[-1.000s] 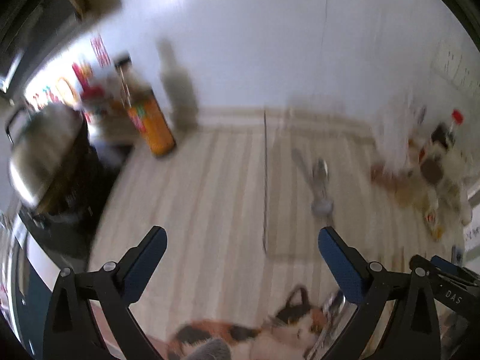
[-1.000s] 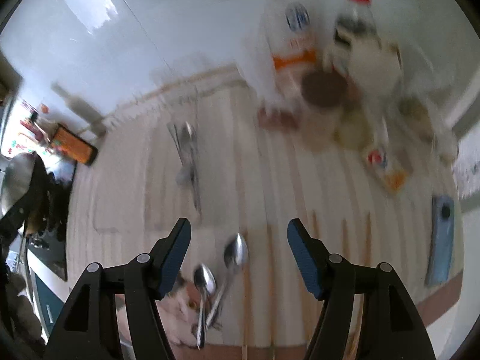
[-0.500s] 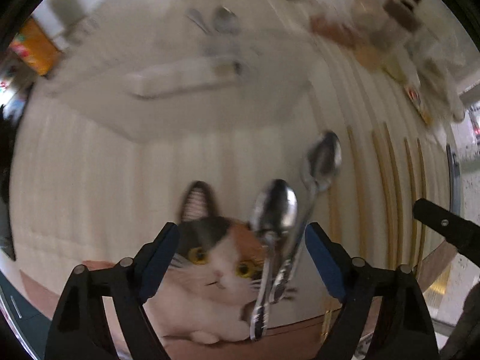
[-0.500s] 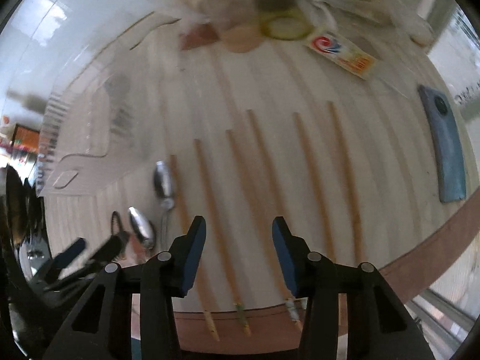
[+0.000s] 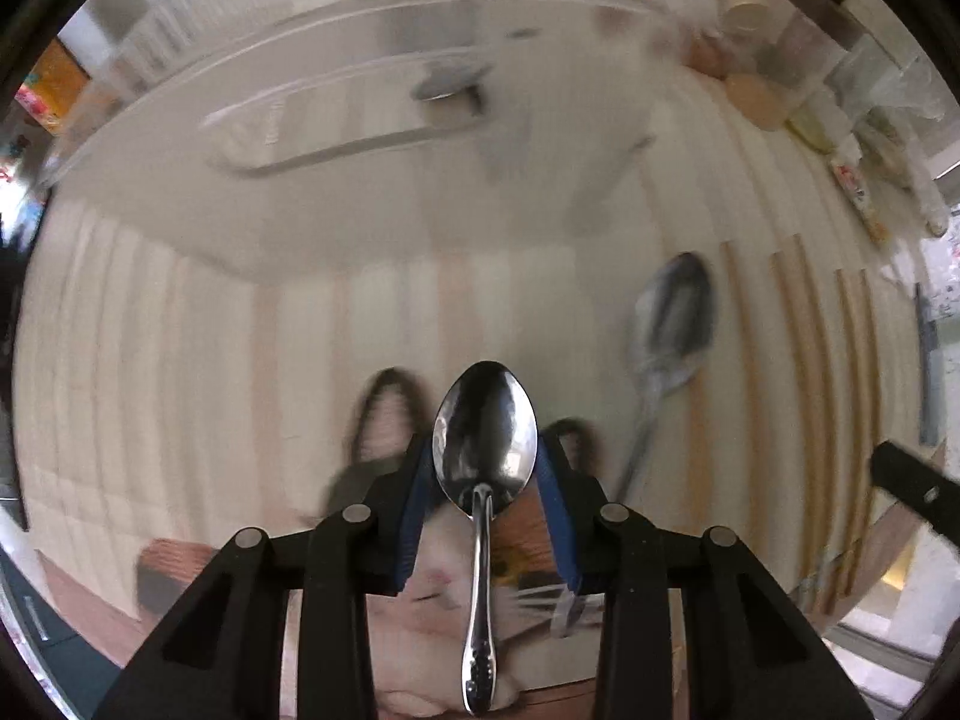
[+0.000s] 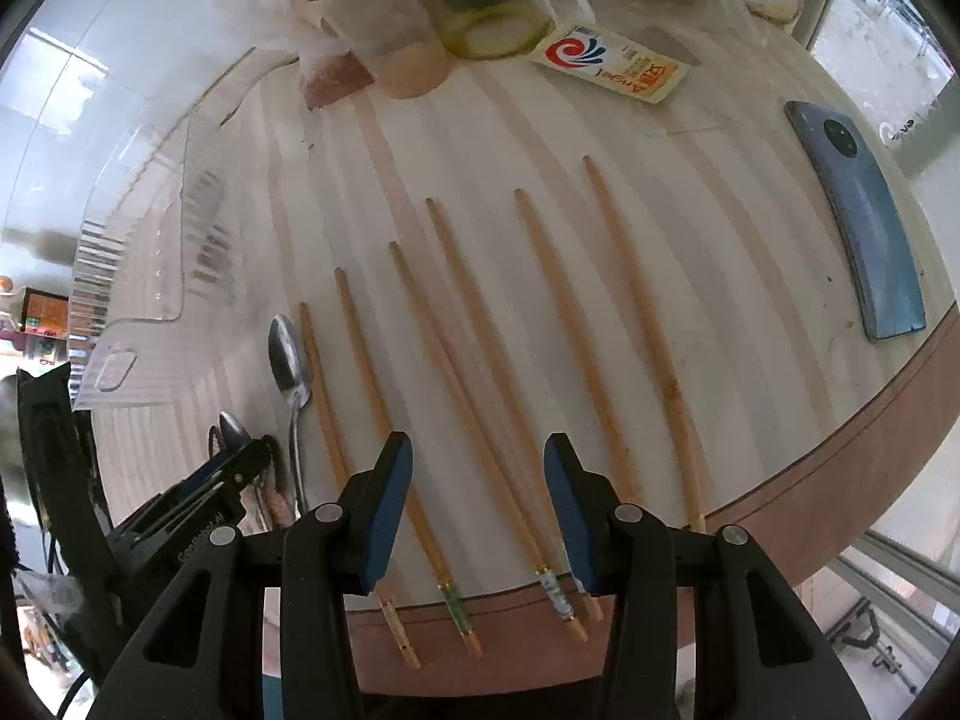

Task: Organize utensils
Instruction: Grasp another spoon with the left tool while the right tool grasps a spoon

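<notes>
Step in hand: the left tool (image 5: 485,468) is clamped on a steel spoon (image 5: 485,444), bowl forward between the blue pads, handle trailing back under the tool; the likely job now is carrying it to the clear tray (image 5: 336,138) ahead.
Doing it well: keep the grip firm, since the pads pinch the bowl's curved edges and the long handle could swing. Lift clear of the counter (image 5: 180,360) before travelling, and lower the spoon flat into a tray compartment rather than dropping it.
Left tool pose: pointed forward and somewhat downward over the counter, above a cat-print mat (image 5: 384,420); the background is blurred, so its height is hard to judge.
Second spoon: another spoon (image 5: 669,324) lies on the counter to the right, just beside the chopsticks (image 6: 456,360).
Right tool: its jaws stand apart, holding nothing; the right tool (image 6: 477,510) hovers low over the handle ends of the chopsticks, near the counter's front edge.
Risk: the two tools are close, so a wide sweep could nudge the chopsticks.
</notes>
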The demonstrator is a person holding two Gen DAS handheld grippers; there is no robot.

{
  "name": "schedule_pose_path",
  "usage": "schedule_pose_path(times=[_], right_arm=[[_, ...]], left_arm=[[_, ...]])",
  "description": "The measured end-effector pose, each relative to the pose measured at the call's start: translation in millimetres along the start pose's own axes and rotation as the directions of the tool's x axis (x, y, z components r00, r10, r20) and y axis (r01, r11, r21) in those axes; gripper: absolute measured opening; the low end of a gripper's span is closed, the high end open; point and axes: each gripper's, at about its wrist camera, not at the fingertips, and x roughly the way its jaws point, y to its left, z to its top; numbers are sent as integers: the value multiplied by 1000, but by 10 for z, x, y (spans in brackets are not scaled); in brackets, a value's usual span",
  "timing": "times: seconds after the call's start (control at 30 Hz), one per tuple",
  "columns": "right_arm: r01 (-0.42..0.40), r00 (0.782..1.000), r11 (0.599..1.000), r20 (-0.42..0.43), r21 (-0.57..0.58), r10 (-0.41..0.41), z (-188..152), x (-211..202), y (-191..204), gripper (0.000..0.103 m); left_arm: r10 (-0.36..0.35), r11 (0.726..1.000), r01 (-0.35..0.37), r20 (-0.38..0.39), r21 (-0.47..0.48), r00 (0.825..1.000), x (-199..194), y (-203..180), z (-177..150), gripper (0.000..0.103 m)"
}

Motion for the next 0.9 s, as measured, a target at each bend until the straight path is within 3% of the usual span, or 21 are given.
schedule_pose_path(times=[0.2,0.3,0.37,0.47,0.53,0.6,0.63,0.77,0.9], right_arm=[[-88,993,996,-77,-28,85,-37,211,398,48],[-94,990,992,-109,-87,84,-65,406,751,48],[-61,991,989,-124,-132,45,-94,543,952,48],[56,992,977,-98,-207,-78,-119,714,1183,45],[132,987,956,-51,-260,-150,-146,756,1307,36],[210,975,932,-12,-297,-224,-172,790,1398,16],[244,967,919,8,-311,-254,-187,797,1437,11],[258,963,884,30,-389,-268,-293,807,1525,8],[228,964,849,-13,-477,-266,-516,782,1464,7]], left_arm=[[57,996,-58,-6,-70,998,-36,513,-141,32],[70,991,-70,-8,-117,998,-56,725,-180,32],[70,987,-70,-10,-144,998,-69,842,-202,32],[59,982,-60,-7,-179,998,-81,979,-235,32],[55,980,-55,-3,-190,998,-112,1032,-247,32],[55,980,-54,-1,-191,999,-126,1078,-225,32],[53,980,-52,1,-194,999,-134,1126,-240,32],[49,980,-47,6,-194,999,-110,1110,-197,32],[49,981,-46,10,-186,999,-79,1151,-344,32]])
